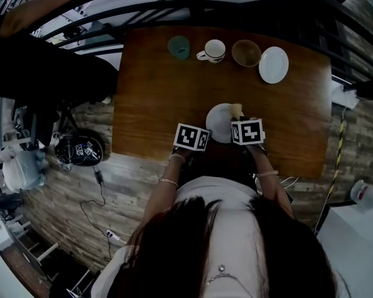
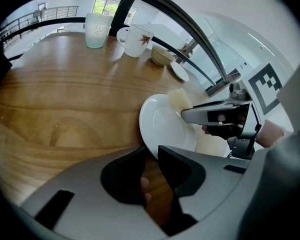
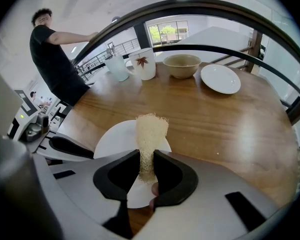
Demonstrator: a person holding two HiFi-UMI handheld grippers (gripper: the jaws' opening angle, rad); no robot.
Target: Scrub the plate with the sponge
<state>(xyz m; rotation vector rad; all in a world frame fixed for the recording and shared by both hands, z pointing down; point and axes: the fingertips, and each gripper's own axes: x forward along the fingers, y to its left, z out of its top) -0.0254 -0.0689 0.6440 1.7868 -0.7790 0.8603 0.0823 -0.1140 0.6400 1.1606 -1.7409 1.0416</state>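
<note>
A white plate [image 1: 220, 121] is held tilted over the near middle of the wooden table [image 1: 155, 92]. My left gripper [image 1: 205, 131] is shut on the plate's near rim; in the left gripper view the rim sits between the jaws [image 2: 151, 156] and the plate [image 2: 165, 124] rises beyond them. My right gripper [image 1: 240, 120] is shut on a pale, fibrous sponge [image 3: 150, 134], which sticks up past the jaws [image 3: 147, 165] over the plate [image 3: 112, 139]. In the left gripper view the sponge [image 2: 180, 100] lies against the plate's right side.
Along the table's far edge stand a teal cup [image 1: 179, 46], a white mug [image 1: 212, 51], a bowl [image 1: 246, 53] and a second white plate [image 1: 273, 64]. A person in black [image 3: 55, 59] stands at the left by a dark railing [image 3: 200, 6].
</note>
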